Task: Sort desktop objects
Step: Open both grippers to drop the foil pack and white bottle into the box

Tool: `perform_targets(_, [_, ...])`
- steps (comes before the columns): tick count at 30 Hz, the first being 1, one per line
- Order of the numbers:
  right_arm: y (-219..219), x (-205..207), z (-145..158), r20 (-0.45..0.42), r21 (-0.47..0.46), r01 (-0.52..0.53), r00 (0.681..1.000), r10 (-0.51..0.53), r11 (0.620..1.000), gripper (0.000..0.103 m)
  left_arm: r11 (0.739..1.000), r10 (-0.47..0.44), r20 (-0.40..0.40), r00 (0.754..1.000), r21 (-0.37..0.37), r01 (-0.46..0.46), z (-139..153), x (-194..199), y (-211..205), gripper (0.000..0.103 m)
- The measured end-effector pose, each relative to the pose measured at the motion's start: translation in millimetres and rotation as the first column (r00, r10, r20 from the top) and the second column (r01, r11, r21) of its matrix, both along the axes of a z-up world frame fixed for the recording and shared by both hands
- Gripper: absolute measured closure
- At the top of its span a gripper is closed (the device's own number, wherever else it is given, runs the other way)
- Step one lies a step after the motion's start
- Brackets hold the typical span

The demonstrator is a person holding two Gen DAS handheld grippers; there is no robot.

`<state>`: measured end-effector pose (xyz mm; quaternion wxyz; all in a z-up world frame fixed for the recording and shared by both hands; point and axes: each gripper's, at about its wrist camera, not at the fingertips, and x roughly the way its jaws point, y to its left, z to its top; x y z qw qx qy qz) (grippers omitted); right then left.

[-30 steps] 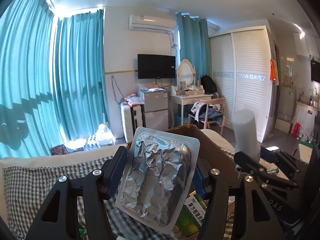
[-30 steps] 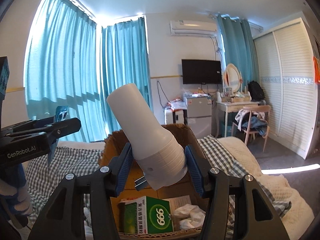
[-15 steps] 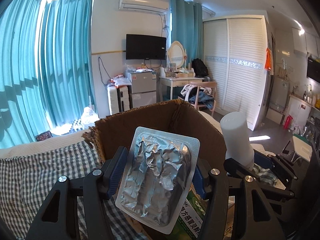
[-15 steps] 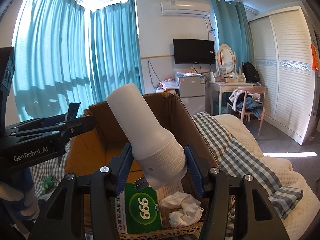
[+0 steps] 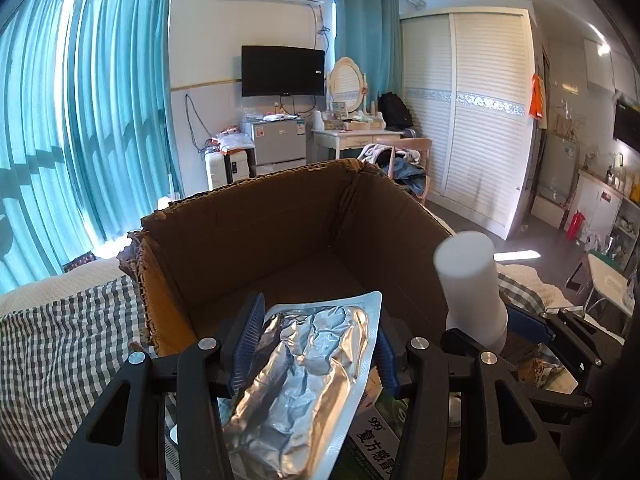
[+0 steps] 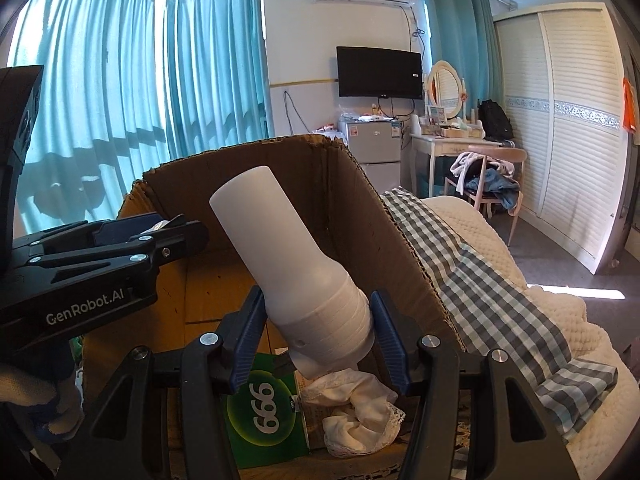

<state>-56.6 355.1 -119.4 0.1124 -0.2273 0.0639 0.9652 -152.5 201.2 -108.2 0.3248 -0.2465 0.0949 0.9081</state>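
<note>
L gripper (image 5: pixel 316 344) over the box (image 5: pixel 256 232), jaws closing w/ the foil pack (image 5: pixel 304 384) between them. Pack is tilted, its far end up, its near end hanging low over a green carton (image 5: pixel 376 436) in the box. Blue pads sit at both pack edges, gripping.

R gripper (image 6: pixel 318 334) just beside it, also above the box, jaws opening, white bottle (image 6: pixel 288 264) between the pads. Bottle leans up and away to the L, wide end at the pads; L pad touches it, R pad looks right at its edge.

Under the bottle: the carton and a crumpled white cloth (image 6: pixel 356 412) on the box floor. Box sits on a checked blanket (image 6: pixel 480 280).
</note>
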Motion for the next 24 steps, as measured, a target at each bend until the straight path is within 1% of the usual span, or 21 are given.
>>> perform_targets(1, [0.1, 1.0, 0.8, -0.001, 0.003, 0.001, 1.000, -0.001, 1.000, 0.042, 1.000, 0.006, 0.002, 1.000, 0.005, -0.006, 1.5, -1.5, -1.9, 0.050])
perform_targets(2, [-2.8, 3.3, 1.1, -0.004, 0.009, 0.000, 1.000, 0.000, 1.000, 0.040, 1.000, 0.012, 0.005, 1.000, 0.011, -0.012, 3.9, -3.7, -4.2, 0.050])
perform_targets(6, [-4.0, 11.7, 8.3, -0.031, 0.021, 0.013, 0.999, -0.012, 1.000, 0.036, 0.999, 0.019, 0.015, 1.000, 0.051, -0.019, 14.6, -2.9, -12.5, 0.048])
perform_targets(8, [-5.4, 16.3, 13.6, -0.047, 0.025, 0.017, 0.999, -0.016, 1.000, 0.033, 0.998, 0.020, 0.004, 1.000, 0.064, -0.020, 21.8, 0.0, -17.3, 0.043])
perform_targets(10, [-8.1, 19.8, 20.9, -0.065, 0.038, 0.028, 0.998, -0.025, 0.999, 0.030, 0.997, 0.027, -0.010, 1.000, 0.077, -0.026, 29.5, 4.4, -23.0, 0.036])
perform_targets(11, [-8.4, 21.7, 23.4, -0.074, 0.041, 0.030, 0.997, -0.027, 0.999, 0.030, 0.996, 0.028, -0.015, 0.999, 0.087, -0.027, 33.7, 6.4, -26.7, 0.036])
perform_targets(14, [-10.6, 30.1, 33.9, -0.115, 0.038, 0.030, 0.993, -0.026, 0.999, 0.025, 0.993, 0.043, -0.030, 0.999, 0.112, -0.039, 45.9, 11.8, -39.5, 0.033])
perform_targets(16, [-13.5, 35.1, 39.5, -0.138, 0.037, 0.022, 0.990, -0.017, 0.999, 0.023, 0.991, 0.059, -0.042, 0.997, 0.125, -0.053, 52.1, 16.5, -48.0, 0.027])
perform_targets(18, [-18.1, 40.0, 45.8, -0.161, 0.046, 0.020, 0.987, -0.012, 0.999, 0.021, 0.988, 0.077, -0.052, 0.996, 0.138, -0.070, 59.2, 20.0, -56.9, 0.025])
perform_targets(20, [-23.1, 44.0, 51.2, -0.179, 0.056, 0.019, 0.984, -0.009, 0.998, 0.017, 0.985, 0.097, -0.062, 0.993, 0.152, -0.086, 66.1, 24.2, -67.6, 0.023])
perform_targets(22, [-29.1, 49.0, 57.8, -0.200, 0.069, 0.028, 0.980, -0.013, 0.997, 0.010, 0.980, 0.119, -0.071, 0.990, 0.166, -0.106, 73.1, 29.3, -79.0, 0.019])
perform_targets(24, [-32.8, 54.3, 64.1, -0.216, 0.080, 0.023, 0.976, -0.005, 0.997, 0.009, 0.976, 0.142, -0.079, 0.987, 0.176, -0.127, 80.0, 34.9, -91.5, 0.015])
